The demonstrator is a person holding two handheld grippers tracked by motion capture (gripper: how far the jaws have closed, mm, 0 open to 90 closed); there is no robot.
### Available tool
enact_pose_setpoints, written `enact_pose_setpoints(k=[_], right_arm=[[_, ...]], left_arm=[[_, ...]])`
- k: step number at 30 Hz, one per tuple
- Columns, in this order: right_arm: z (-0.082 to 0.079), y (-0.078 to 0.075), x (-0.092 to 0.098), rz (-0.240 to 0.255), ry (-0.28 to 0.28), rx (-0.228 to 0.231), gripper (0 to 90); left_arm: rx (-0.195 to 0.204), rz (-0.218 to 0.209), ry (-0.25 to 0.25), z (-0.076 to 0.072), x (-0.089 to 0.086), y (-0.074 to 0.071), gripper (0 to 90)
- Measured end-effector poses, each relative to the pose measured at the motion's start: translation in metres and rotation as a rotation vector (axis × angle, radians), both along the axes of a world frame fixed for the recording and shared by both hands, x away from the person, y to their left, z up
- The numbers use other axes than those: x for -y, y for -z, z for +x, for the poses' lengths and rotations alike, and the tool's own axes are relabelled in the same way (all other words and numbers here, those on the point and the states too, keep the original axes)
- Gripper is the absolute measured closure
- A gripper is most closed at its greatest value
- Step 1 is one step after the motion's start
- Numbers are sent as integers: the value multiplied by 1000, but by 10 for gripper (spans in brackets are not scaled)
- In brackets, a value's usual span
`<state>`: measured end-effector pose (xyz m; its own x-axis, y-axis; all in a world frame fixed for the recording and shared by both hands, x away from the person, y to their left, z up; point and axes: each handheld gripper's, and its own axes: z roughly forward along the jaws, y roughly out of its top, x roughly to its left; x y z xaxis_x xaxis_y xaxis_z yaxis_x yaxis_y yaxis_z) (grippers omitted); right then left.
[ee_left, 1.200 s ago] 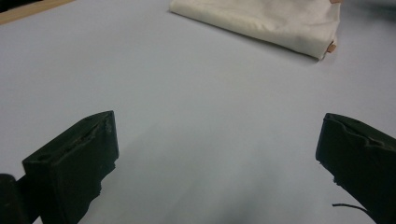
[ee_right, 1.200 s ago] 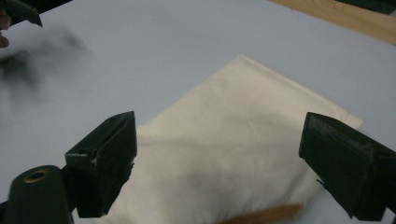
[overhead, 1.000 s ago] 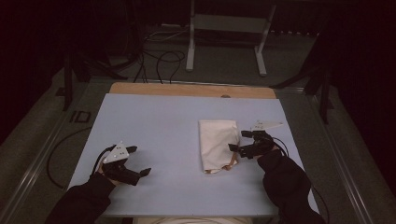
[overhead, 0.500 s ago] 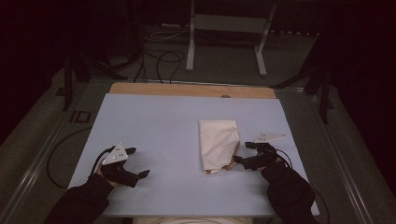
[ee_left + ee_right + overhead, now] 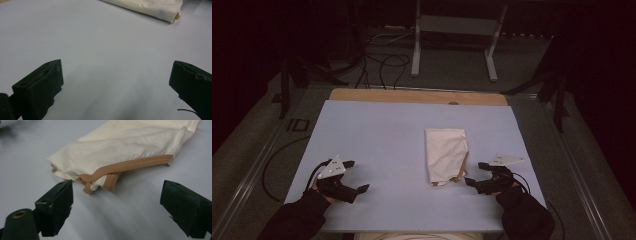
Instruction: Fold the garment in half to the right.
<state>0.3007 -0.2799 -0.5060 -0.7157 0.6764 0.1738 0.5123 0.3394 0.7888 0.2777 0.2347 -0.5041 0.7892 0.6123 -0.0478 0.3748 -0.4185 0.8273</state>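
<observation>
A folded cream cloth (image 5: 445, 154) with a tan strap lies right of the middle of the pale blue table top (image 5: 377, 135). In the right gripper view the cloth (image 5: 130, 147) and its tan strap (image 5: 130, 166) lie just beyond the wide-apart jaws. My right gripper (image 5: 476, 174) stands open beside the cloth's near right corner, apart from it. Near the front left my left gripper (image 5: 356, 176) is open over bare table. The cloth's edge (image 5: 150, 7) crosses the top of the left gripper view.
A wooden strip (image 5: 417, 96) runs along the table's far edge. Beyond it stand a metal stand (image 5: 452, 35) and cables (image 5: 382, 60) on the dark floor. Rails run along both table sides.
My right gripper has drawn back toward the near edge, away from the cloth, and stands open. The cloth's near corner has settled flat. The left gripper has barely moved.
</observation>
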Motion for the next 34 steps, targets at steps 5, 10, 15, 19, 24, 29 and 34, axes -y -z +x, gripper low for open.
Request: enact_pose_setpoints(k=[5,10,15,19,24,29,34], right_arm=[[-8,4,4,21,14,1,111],[-14,8,6,-16,23,7,110],[-14,9,5,-42,37,25,110],[-14,8,5,-47,40,42,110],[-14,7,5,-43,37,44,110],[-14,7,5,-54,32,52,110],[-15,6,3,-62,27,50,110]], left_arm=[[-10,3,-11,-5,-4,3,1],[-30,19,-38,-11,-11,7,1],[-45,21,-72,-10,-18,10,1],[-53,59,-113,-8,-17,12,1],[-50,71,-149,-7,-17,11,1],[-35,55,-149,-8,-15,9,1],[-27,57,-142,-9,-12,8,1]])
